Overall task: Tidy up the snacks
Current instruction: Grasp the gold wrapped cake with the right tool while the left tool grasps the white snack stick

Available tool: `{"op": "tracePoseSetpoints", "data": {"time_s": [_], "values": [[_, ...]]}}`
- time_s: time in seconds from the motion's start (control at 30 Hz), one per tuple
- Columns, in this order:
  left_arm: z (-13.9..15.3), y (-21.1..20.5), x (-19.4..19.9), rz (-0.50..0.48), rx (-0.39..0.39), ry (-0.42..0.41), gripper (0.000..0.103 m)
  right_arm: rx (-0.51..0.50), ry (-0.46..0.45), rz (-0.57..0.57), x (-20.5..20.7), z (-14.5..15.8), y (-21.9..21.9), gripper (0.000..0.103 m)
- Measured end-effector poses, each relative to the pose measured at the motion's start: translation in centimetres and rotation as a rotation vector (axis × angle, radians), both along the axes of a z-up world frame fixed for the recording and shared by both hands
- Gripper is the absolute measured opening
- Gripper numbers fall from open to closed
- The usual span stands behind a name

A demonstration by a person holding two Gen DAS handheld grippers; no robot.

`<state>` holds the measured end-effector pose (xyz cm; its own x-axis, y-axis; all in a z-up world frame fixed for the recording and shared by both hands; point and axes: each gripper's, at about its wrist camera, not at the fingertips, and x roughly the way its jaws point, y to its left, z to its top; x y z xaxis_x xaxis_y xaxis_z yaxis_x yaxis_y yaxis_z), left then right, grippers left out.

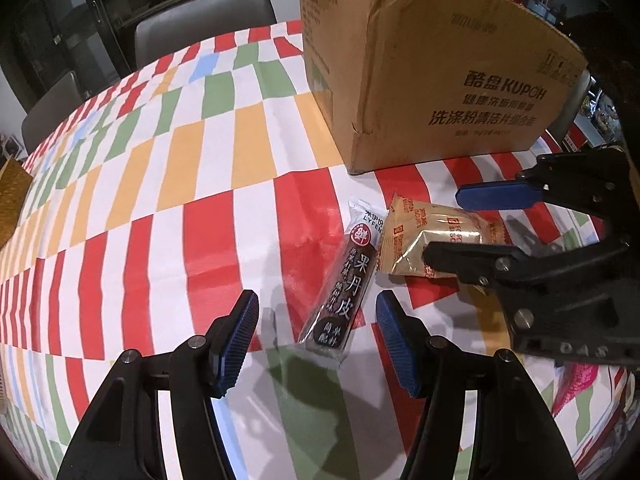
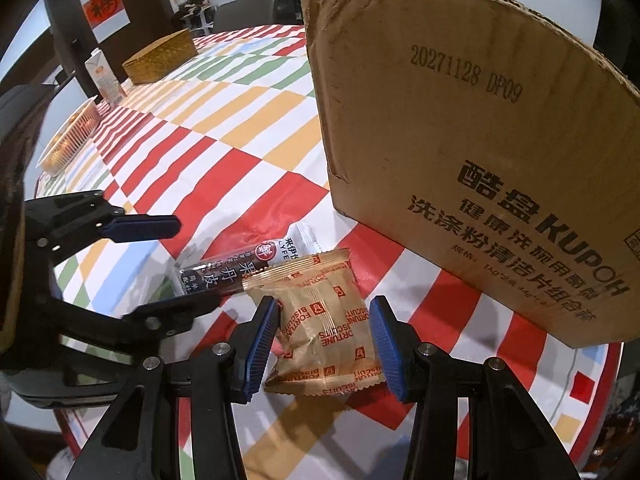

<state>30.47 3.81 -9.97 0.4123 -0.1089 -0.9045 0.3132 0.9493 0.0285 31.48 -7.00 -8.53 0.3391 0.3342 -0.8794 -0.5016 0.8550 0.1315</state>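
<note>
A dark brown fruit-leather bar (image 1: 340, 292) lies on the checkered tablecloth, its near end between the pads of my open left gripper (image 1: 316, 344). A gold fortune biscuit packet (image 2: 328, 328) lies beside it and overlaps its end. My right gripper (image 2: 324, 340) is open with its blue pads on either side of the packet, close to its edges. In the left wrist view the right gripper (image 1: 444, 226) reaches in from the right over the packet (image 1: 424, 240). In the right wrist view the left gripper (image 2: 188, 260) straddles the bar (image 2: 236, 272).
A large cardboard box (image 1: 440, 72) stands right behind the snacks, also filling the right wrist view (image 2: 480, 140). At the far left of the table are a woven box (image 2: 160, 56), a carton (image 2: 102, 76) and a white basket (image 2: 70, 136). Chairs (image 1: 204, 16) stand beyond the table.
</note>
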Motion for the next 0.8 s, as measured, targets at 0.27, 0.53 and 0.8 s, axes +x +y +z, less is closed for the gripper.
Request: {"op": "tracePoseSetpoints", "data": {"time_s": [0.27, 0.53, 0.8], "values": [[-1.4, -0.8, 1.5, 0.014, -0.03, 0.039, 0.046, 0.036, 0.051, -0.016, 0.8, -0.8, -1.0, 0.049], [-1.4, -1.2, 1.8, 0.012, -0.055, 0.044, 0.02, 0.044, 0.045, -0.018, 0.3, -0.7, -1.0, 0.041], [0.3, -1.2, -0.2, 0.029, -0.078, 0.003, 0.018, 0.021, -0.006, -0.033, -1.3, 0.1, -1.4, 0.039]]}}
